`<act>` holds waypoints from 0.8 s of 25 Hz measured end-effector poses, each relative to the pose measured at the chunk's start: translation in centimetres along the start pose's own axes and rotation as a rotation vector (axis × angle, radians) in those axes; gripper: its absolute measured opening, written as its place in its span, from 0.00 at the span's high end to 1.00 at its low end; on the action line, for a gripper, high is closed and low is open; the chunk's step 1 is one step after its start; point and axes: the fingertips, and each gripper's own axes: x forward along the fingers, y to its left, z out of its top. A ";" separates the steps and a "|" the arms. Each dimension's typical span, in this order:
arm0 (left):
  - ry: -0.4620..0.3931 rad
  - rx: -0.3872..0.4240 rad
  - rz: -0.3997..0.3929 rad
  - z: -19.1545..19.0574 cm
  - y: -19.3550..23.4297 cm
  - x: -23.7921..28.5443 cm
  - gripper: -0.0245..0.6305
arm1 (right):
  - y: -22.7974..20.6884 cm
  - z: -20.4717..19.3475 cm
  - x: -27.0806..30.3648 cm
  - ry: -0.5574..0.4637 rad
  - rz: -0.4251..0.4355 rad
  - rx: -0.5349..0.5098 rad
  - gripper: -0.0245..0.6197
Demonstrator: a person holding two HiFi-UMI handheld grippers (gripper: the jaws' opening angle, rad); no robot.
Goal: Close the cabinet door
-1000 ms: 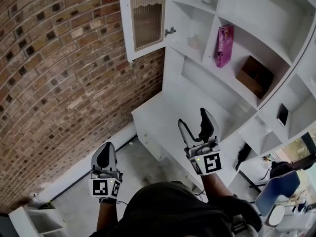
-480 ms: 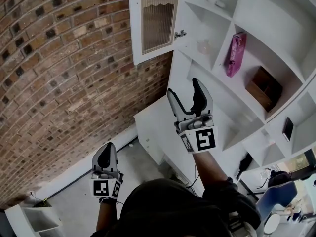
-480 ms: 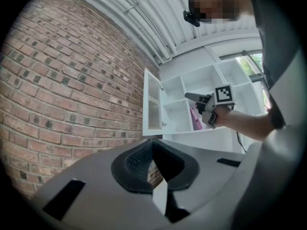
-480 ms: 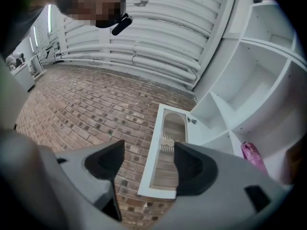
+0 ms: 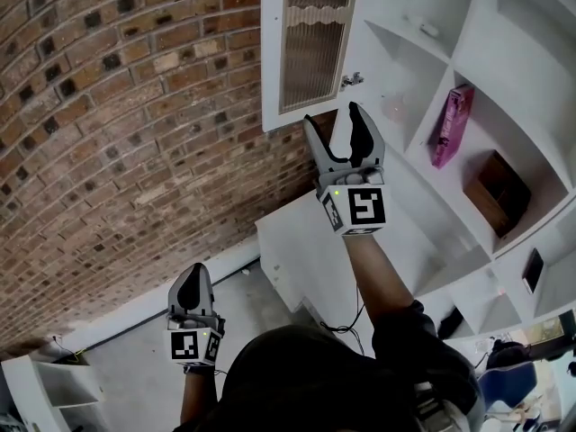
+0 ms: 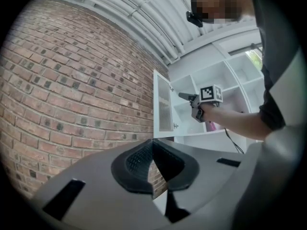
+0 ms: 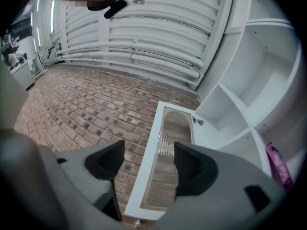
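Observation:
The white cabinet door [image 5: 310, 43] with a ribbed glass panel stands swung open against the brick wall, a small metal knob [image 5: 351, 79] on its inner side. My right gripper [image 5: 341, 131] is raised just below the door's lower edge, jaws open and empty. In the right gripper view the door [image 7: 168, 152] fills the gap between the jaws, a little way off. My left gripper [image 5: 192, 288] hangs low by the floor, shut, with nothing in it. The left gripper view shows the door [image 6: 164, 107] and the raised right gripper [image 6: 184, 97] far ahead.
White open shelving [image 5: 468, 34] spreads right of the door, holding a pink box [image 5: 448, 124], a brown box [image 5: 497, 192] and a small dark item [image 5: 533, 270]. A white counter [image 5: 297, 232] juts out below. The brick wall [image 5: 117, 124] fills the left. A low white shelf unit [image 5: 54, 385] stands bottom left.
My right gripper has risen from above the counter up to the door's lower edge. The view has tilted with it. The left gripper has stayed low.

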 end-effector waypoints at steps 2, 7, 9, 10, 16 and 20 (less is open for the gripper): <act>-0.004 0.003 0.011 0.0 0.2 -0.1 0.96 | -0.1 -0.3 2.0 -0.004 -0.005 -0.007 0.46; 0.000 -0.002 0.063 -0.1 1.6 -1.4 0.96 | 0.4 -1.2 7.0 0.000 -0.007 -0.035 0.46; 0.000 -0.004 0.094 -0.1 2.4 -2.1 0.96 | 0.7 -1.5 9.0 0.006 -0.005 -0.049 0.46; -0.001 -0.003 0.110 -0.1 2.8 -2.5 0.96 | 0.8 -1.7 10.0 0.010 -0.005 -0.057 0.46; 0.007 -0.012 0.183 -0.6 4.7 -4.6 0.96 | 1.0 -2.9 15.0 0.035 -0.021 -0.081 0.46; 0.009 0.001 0.208 -0.7 5.7 -5.5 0.96 | 0.7 -3.7 17.7 0.062 -0.043 -0.090 0.46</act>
